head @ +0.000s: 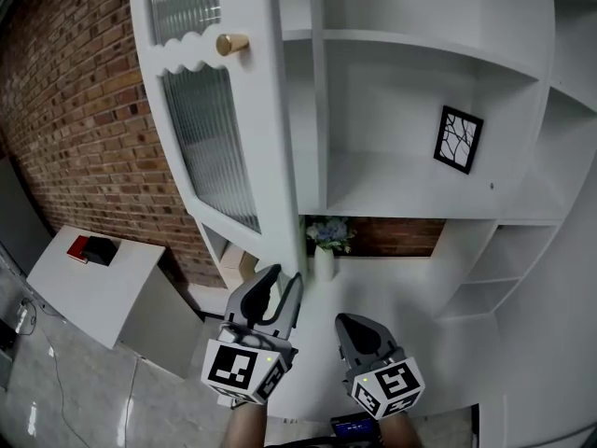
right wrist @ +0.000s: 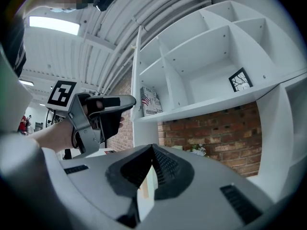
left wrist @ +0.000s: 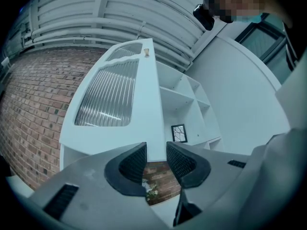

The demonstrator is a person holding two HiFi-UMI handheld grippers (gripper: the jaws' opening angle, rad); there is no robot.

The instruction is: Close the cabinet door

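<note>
**Door Open**

The tall door (head: pixel 233 110) is swung out at the left, thin edge toward the grippers. The left gripper (head: pixel 286 276) is spread at its bottom edge. Flowers (head: pixel 326 234) are kept under the shelf (head: pixel 392 199). The right gripper (head: pixel 358 324) is pressed together. A picture (head: pixel 458 139) is set on that shelf.

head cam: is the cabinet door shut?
No, the cabinet door stands swung out from the cabinet, leaving the shelves and the framed picture exposed.
</note>
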